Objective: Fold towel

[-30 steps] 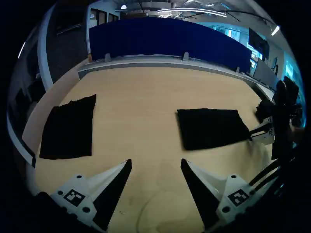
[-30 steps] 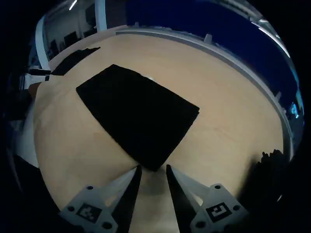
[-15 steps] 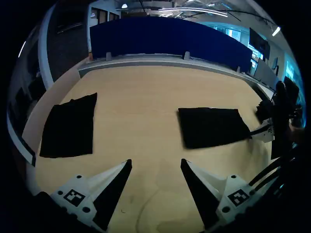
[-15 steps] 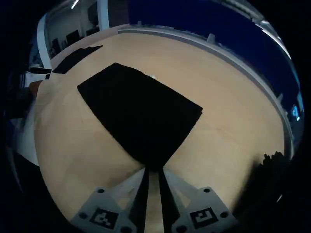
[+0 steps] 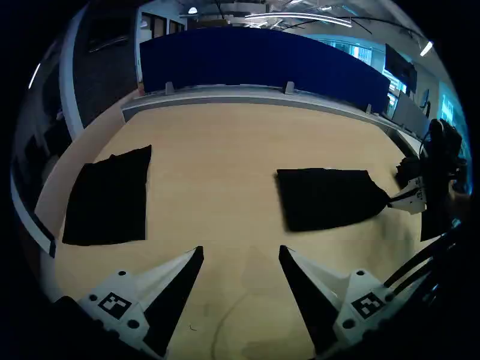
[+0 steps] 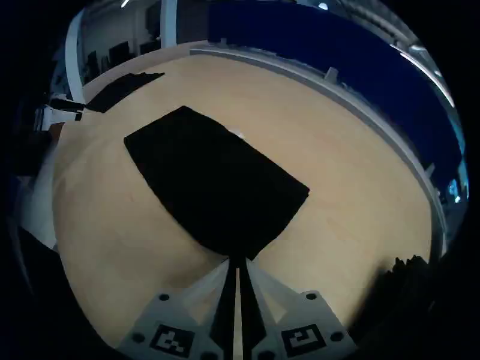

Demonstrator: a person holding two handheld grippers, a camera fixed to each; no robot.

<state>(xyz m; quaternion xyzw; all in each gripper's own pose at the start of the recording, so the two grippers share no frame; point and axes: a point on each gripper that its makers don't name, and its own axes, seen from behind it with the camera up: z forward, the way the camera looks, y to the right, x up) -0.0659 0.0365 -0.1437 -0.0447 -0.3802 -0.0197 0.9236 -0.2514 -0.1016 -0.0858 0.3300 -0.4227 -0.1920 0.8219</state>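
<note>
**Right gripper pinches a towel corner; left gripper open and empty**

The towel [image 6: 216, 180] is a plain black rectangle lying flat on the pale wooden table [image 6: 336, 156]. In the left gripper view it sits right of the table's middle. It is too dark to show any weave or creases. The corner nearest the right gripper [image 6: 238, 263] is drawn out into a small point. That gripper's fingers are pressed almost together on the corner, pinching the cloth. The left gripper [image 5: 240, 249] hangs over bare table on the near side, with its fingers spread wide and nothing between them.

The towel looks soft, light and limp. Lifted by one corner, it would probably sag and trail across the wood. A second hold on the neighbouring corner of the same edge should keep that edge straight for the fold. The edge lies flush with the table, so a finger will likely need to slide under it. Nothing about the towel seems fragile or slippery.

A second black cloth [image 5: 108, 195] lies flat at the left of the table, well apart from the towel.
</note>
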